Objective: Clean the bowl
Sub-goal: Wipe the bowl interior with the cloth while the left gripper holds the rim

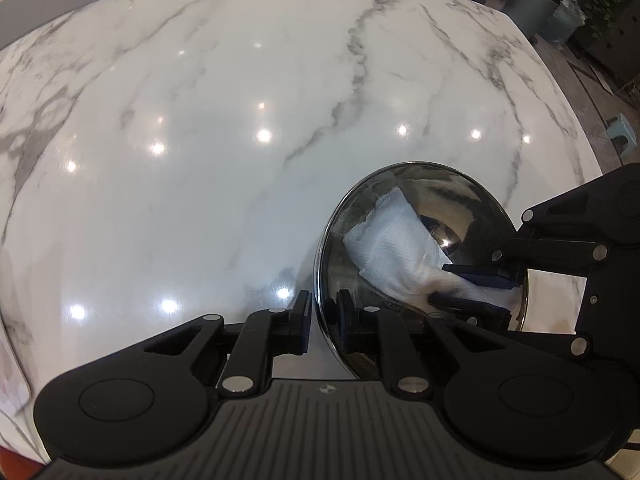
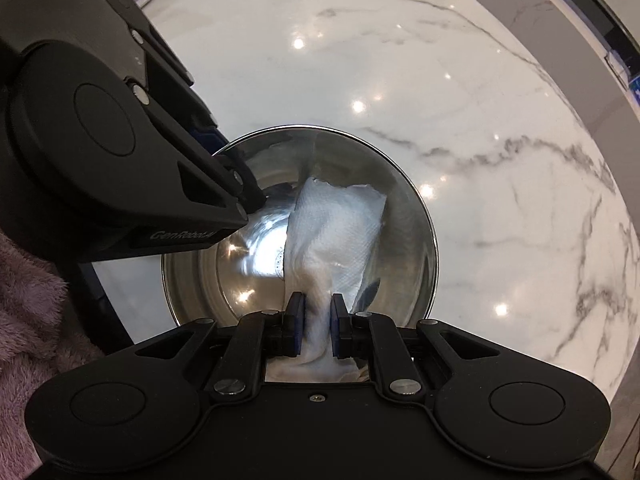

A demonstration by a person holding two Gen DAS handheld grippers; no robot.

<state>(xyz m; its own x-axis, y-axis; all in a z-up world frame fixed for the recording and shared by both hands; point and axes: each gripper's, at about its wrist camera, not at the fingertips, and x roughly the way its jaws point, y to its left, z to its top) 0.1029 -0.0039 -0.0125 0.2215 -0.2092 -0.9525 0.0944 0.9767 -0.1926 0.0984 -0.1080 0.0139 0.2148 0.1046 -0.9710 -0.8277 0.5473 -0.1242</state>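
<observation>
- Right wrist view: the right tongs [image 2: 316, 316] pinch a folded white towel [image 2: 340, 236], whose free end runs away from them, long axis pointing far, down into the bowl [image 2: 416, 216].
- The bowl, shiny steel, sits on the marble desk [image 2: 480, 120], just ahead of and below these tongs; the towel lies against its right inner wall.
- Left wrist view: the left tongs [image 1: 323, 322] straddle the bowl's [image 1: 452, 184] near-left rim, one finger outside and one inside. They look pressed onto the rim, steadying it, though contact is hard to confirm.
- Judgement: wiping is under way. The next sweep turns on the towel reaching leftward across the bare bottom, which the right tongs command.
</observation>
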